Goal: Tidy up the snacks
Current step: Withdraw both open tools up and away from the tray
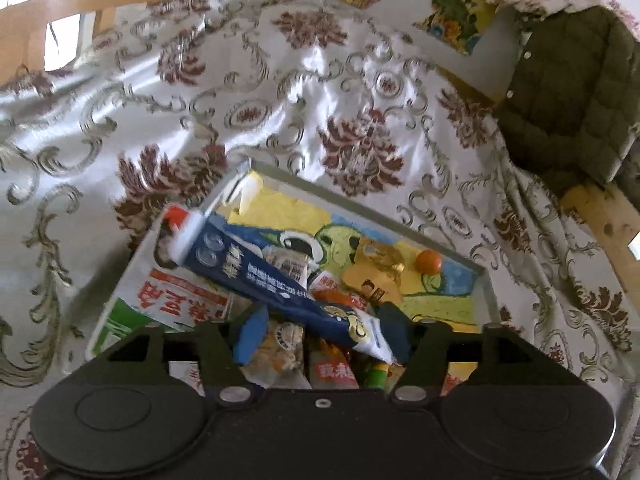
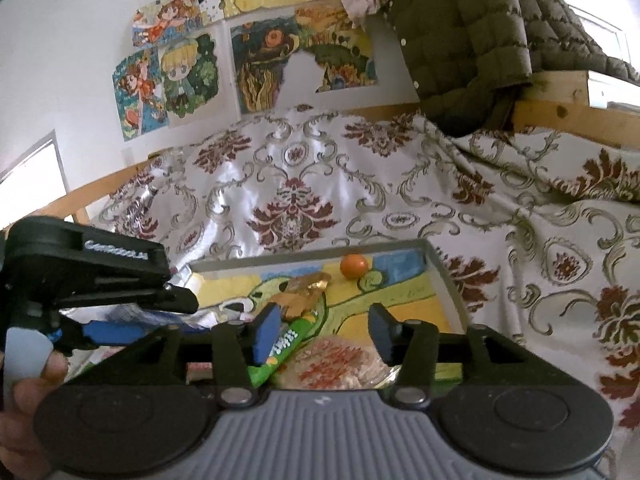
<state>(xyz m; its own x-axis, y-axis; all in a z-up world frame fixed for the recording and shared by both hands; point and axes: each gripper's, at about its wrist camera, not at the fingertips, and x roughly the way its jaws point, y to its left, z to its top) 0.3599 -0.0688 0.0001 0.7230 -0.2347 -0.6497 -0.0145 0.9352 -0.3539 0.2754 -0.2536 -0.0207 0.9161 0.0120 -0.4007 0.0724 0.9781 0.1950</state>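
Left gripper (image 1: 320,336): jaws set wide, the long blue packet (image 1: 276,280) lying slantwise between the blue pads. The packet's lower end sits near the right pad; cannot tell whether either pad actually presses it. Its far end, with a white and red tip, points up over the tray's back left corner.

Tray (image 1: 360,196): shallow, grey-rimmed, cartoon drawing on its floor, sitting on a bed covered with a white and maroon patterned cloth (image 1: 240,80). Inside: a small orange ball (image 1: 428,261) at the far right, a gold wrapper (image 1: 376,264) just beside it, and a heap of mixed packets at the near end.

Right gripper (image 2: 322,334): jaws wide apart, nothing between them, hanging over the tray's near end. A green packet (image 2: 280,350) lies below the left pad; a clear bag of pale snacks (image 2: 340,364) lies under the gap.

Olive quilted jacket (image 2: 460,36) hangs at the right.
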